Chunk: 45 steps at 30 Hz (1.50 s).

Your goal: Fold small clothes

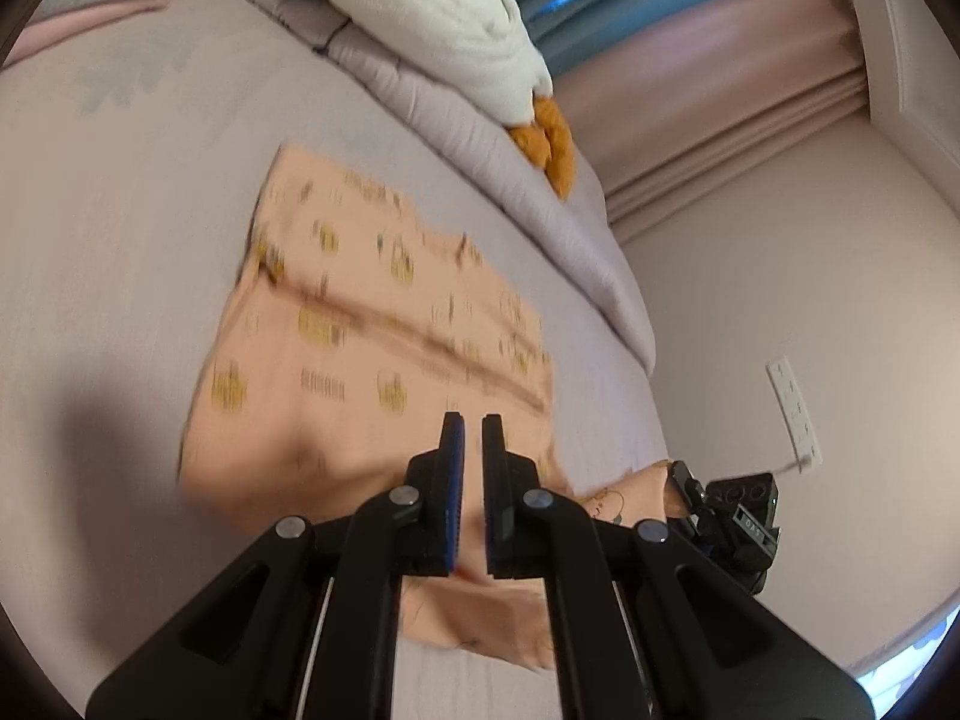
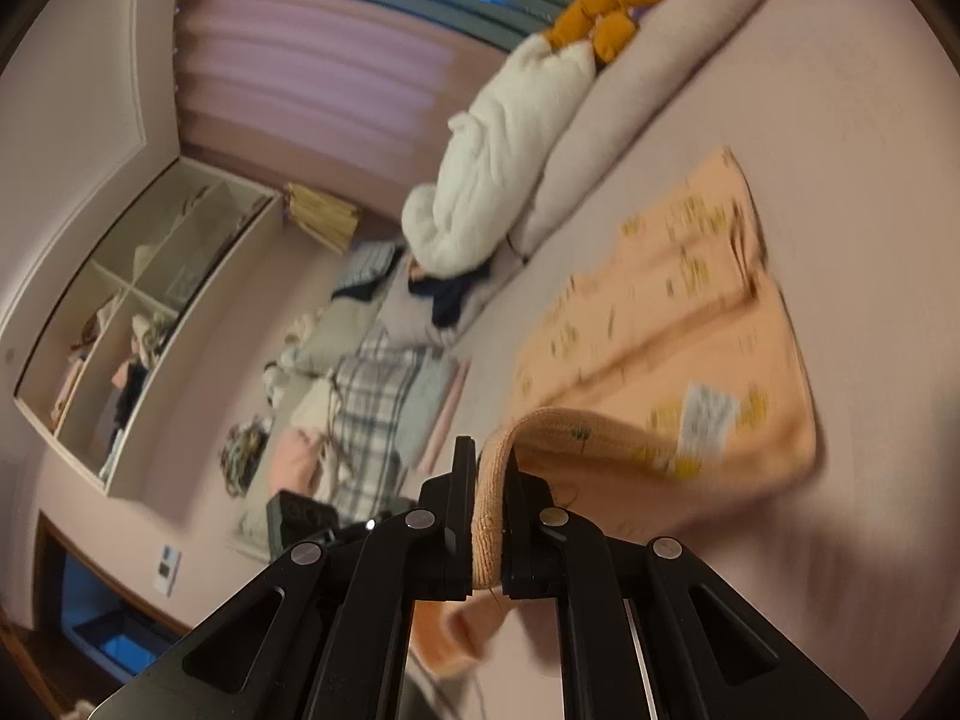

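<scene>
Pale lilac bedsheet (image 1: 120, 240) fills most of both views, with a rolled quilt (image 1: 480, 138) running along its far side, a white plush toy (image 2: 510, 138) with orange feet lying on it, and pink curtains (image 2: 312, 60) behind. An open shelf unit (image 2: 138, 312) sits at the left of the right wrist view.

Spread across the sheet is the peach garment (image 1: 372, 336), printed with small yellow and brown motifs, filling the centre of the left wrist view and the right half of the right one. It looks thin, light and limp, so I judge it will sag and drape wherever I am not holding it and will slide easily over the sheet. The ribbed hem and corners seem the best places to grip; a white care label (image 2: 708, 420) shows on the inner face.

My right gripper (image 2: 491, 468) is pinching the ribbed edge of that garment, the fabric curling up from the bed and over between the pads, lower centre of its frame. My left gripper (image 1: 473, 426) stands with its jaws only narrowly apart; peach cloth shows in the gap lower down, but whether it is clamped I cannot tell. Both views are motion-blurred. The right gripper's body appears at the lower right of the left view.
</scene>
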### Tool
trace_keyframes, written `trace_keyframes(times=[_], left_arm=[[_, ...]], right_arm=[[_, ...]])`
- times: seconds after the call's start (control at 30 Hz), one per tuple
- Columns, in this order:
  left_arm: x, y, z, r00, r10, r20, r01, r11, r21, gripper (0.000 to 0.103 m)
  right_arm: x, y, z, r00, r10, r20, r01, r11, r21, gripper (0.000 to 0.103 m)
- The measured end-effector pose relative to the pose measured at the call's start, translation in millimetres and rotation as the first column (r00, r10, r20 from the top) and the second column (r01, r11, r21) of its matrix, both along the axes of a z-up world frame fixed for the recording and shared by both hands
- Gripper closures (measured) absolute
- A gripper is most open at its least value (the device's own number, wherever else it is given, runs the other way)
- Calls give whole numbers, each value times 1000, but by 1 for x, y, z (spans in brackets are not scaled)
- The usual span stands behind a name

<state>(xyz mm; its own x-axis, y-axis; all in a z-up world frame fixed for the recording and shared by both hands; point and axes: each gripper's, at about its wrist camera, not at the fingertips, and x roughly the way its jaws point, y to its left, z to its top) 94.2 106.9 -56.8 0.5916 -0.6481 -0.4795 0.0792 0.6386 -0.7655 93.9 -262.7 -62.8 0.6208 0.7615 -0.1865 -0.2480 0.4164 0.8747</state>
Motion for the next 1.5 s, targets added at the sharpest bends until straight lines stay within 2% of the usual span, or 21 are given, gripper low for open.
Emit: trace_keyframes(times=[0.13, 0.2, 0.33, 0.4, 0.47, 0.5, 0.57, 0.6, 0.63, 0.77, 0.87, 1.0, 1.07, 1.13, 1.17, 1.27, 1.4, 1.5], left_arm=[[37, 10, 2, 999, 37, 4, -37, 999, -34, 101], [52, 8, -3, 999, 32, -25, -33, 999, -33, 101], [53, -1, -19, 996, -19, -85, 22, 999, 24, 100], [47, -4, -34, 987, -55, -149, 59, 998, 22, 96], [37, -4, -50, 976, -71, -207, 77, 997, 19, 96], [32, -3, -54, 971, -75, -226, 81, 997, 16, 93], [25, -2, -63, 960, -88, -265, 90, 996, -5, 77], [22, -2, -66, 955, -91, -282, 91, 996, -13, 63], [21, -2, -68, 953, -92, -290, 90, 996, -20, 55], [31, -5, -68, 950, -92, -297, 81, 996, -49, 55], [42, -15, -69, 947, -114, -301, 93, 992, -83, 56], [54, -31, -77, 925, -166, -343, 125, 982, -139, 56], [57, -36, -81, 916, -164, -366, 118, 982, -145, 61], [60, -40, -84, 912, -159, -378, 118, 985, -129, 92], [61, -42, -84, 909, -155, -386, 116, 986, -124, 97], [66, -40, -88, 912, -117, -393, 72, 989, -127, 99], [72, -34, -86, 928, -74, -364, 20, 988, -150, 101], [76, -35, -75, 947, -48, -319, 13, 994, -109, 102]], right_arm=[[39, -1, 6, 1000, -24, 4, 24, 1000, -17, 94], [58, 2, 5, 1000, -30, -10, 29, 999, -28, 94], [81, 5, -6, 999, -29, -46, 27, 998, -57, 94], [89, 5, -14, 997, -30, -70, 25, 997, -74, 94], [93, 5, -20, 995, -29, -93, 21, 996, -85, 94], [92, 6, -21, 995, -22, -93, 14, 996, -84, 94], [91, 8, -21, 996, -14, -88, 6, 996, -88, 94], [87, 8, -21, 996, -7, -84, -1, 996, -89, 94], [86, 9, -20, 997, -3, -82, -4, 996, -88, 94], [80, 8, -16, 997, -10, -74, 3, 996, -85, 94], [79, 9, -16, 997, -15, -75, 8, 996, -86, 94], [75, 8, -16, 996, -21, -82, 14, 996, -84, 94], [78, 8, -16, 997, -16, -79, 9, 996, -83, 94], [76, 8, -16, 997, -14, -75, 8, 996, -89, 94], [75, 8, -16, 997, -13, -74, 7, 996, -92, 94], [74, 7, -18, 997, -15, -79, 7, 996, -92, 94], [74, 5, -18, 997, -17, -80, 10, 995, -96, 94], [72, 3, -20, 996, -23, -84, 15, 995, -95, 94]])
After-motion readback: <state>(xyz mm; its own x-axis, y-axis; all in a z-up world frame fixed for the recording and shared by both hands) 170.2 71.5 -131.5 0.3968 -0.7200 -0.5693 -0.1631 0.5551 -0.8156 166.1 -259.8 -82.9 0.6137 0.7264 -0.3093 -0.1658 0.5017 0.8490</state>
